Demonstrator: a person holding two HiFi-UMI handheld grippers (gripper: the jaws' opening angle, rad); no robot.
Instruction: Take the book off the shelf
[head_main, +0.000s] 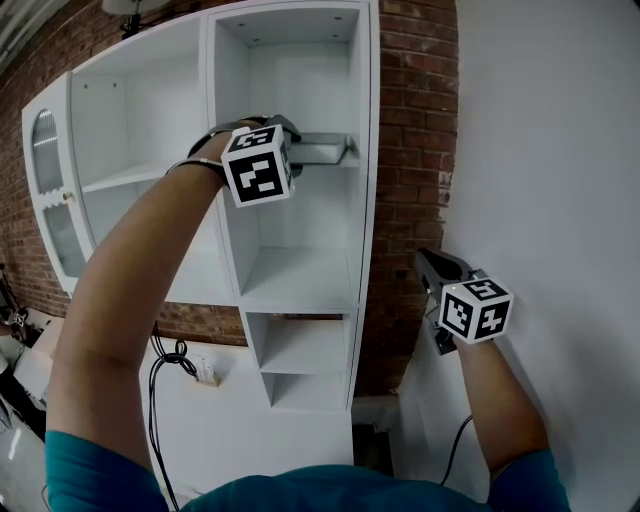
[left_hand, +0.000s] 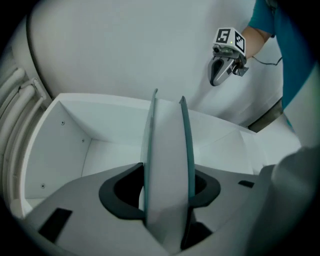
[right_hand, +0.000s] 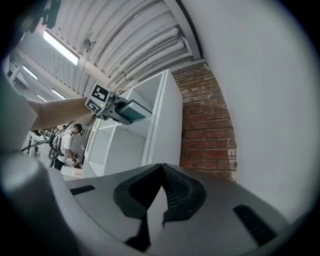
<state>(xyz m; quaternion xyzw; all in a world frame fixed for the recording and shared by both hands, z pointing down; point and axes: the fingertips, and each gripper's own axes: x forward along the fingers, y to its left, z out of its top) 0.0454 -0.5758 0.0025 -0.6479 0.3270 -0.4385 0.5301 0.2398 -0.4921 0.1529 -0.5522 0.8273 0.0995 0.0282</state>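
A thin book (head_main: 326, 150) with teal covers and white pages lies flat at the upper shelf board of the white shelf unit (head_main: 300, 275). My left gripper (head_main: 300, 152) is raised to it and shut on its near end. In the left gripper view the book (left_hand: 167, 150) stands edge-on between the jaws, which press on both covers, and the left gripper (left_hand: 167, 186) fills the lower frame. The right gripper view shows the left gripper (right_hand: 118, 108) holding the book (right_hand: 133, 111). My right gripper (head_main: 432, 264) hangs low by the white wall, shut and empty (right_hand: 161, 168).
A brick wall (head_main: 410, 120) stands behind the shelf unit and a plain white wall (head_main: 560, 150) to its right. A cabinet with a glass door (head_main: 45, 170) adjoins on the left. A black cable (head_main: 165, 365) hangs below. A person (right_hand: 65, 145) works far off.
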